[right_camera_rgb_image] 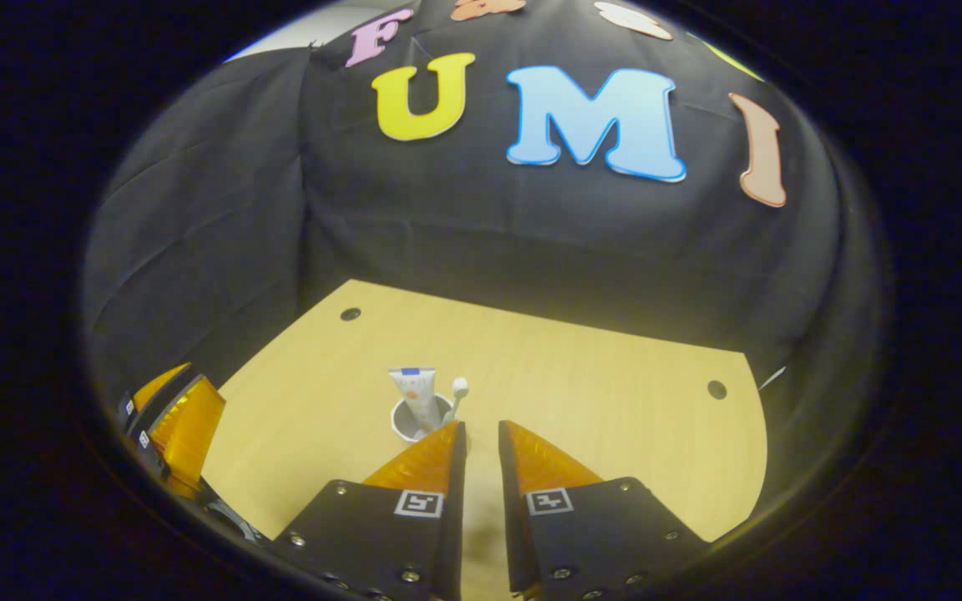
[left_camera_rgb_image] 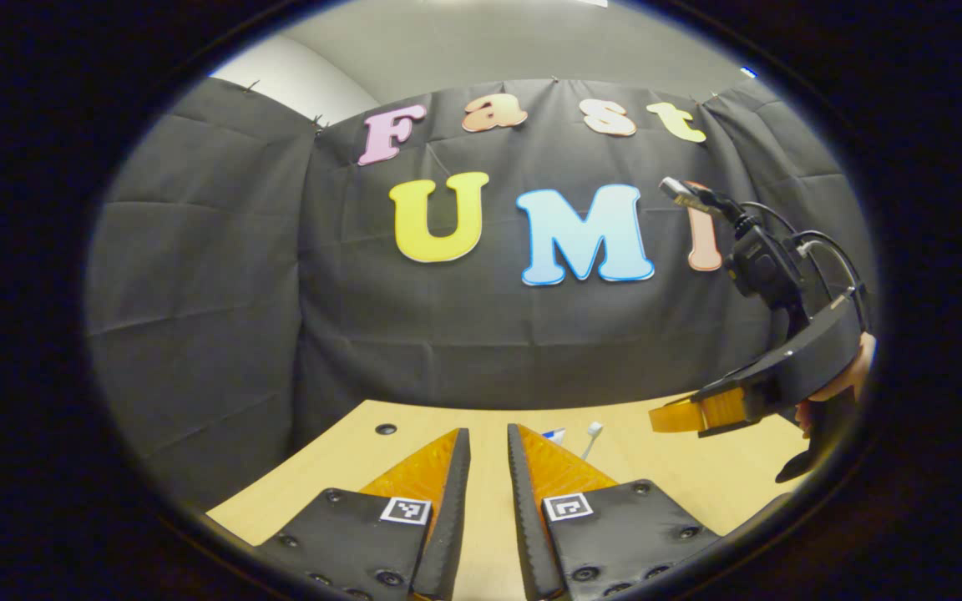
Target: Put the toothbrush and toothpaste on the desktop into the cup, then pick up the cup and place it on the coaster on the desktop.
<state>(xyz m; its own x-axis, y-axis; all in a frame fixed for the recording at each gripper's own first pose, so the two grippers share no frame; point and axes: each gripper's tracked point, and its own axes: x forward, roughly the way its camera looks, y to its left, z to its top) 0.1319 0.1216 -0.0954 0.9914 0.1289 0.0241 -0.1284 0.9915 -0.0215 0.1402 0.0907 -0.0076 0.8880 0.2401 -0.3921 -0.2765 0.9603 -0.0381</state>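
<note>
White cup (right_camera_rgb_image: pixel 404 421), white blue-capped toothpaste (right_camera_rgb_image: pixel 417 392), pale wood desktop (right_camera_rgb_image: pixel 598 384).

Matt, pale wood-grain desktop (right_camera_rgb_image: pixel 615 376); wrinkled matt black cloth wall (right_camera_rgb_image: pixel 222 209); smooth white cup (right_camera_rgb_image: pixel 404 424) holding a glossy plastic toothpaste tube (right_camera_rgb_image: pixel 416 392).

Light wooden desktop (right_camera_rgb_image: pixel 581 376) with a rounded far edge and small dark round holes (right_camera_rgb_image: pixel 350 314) near its corners. Creased black cloth wall (left_camera_rgb_image: pixel 222 275) stands behind it.

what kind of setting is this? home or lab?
Likely a staged recording booth, not a home: black cloth wall hung behind a bare wooden desk with cable holes, and just a cup holding toothpaste and a toothbrush.
</note>
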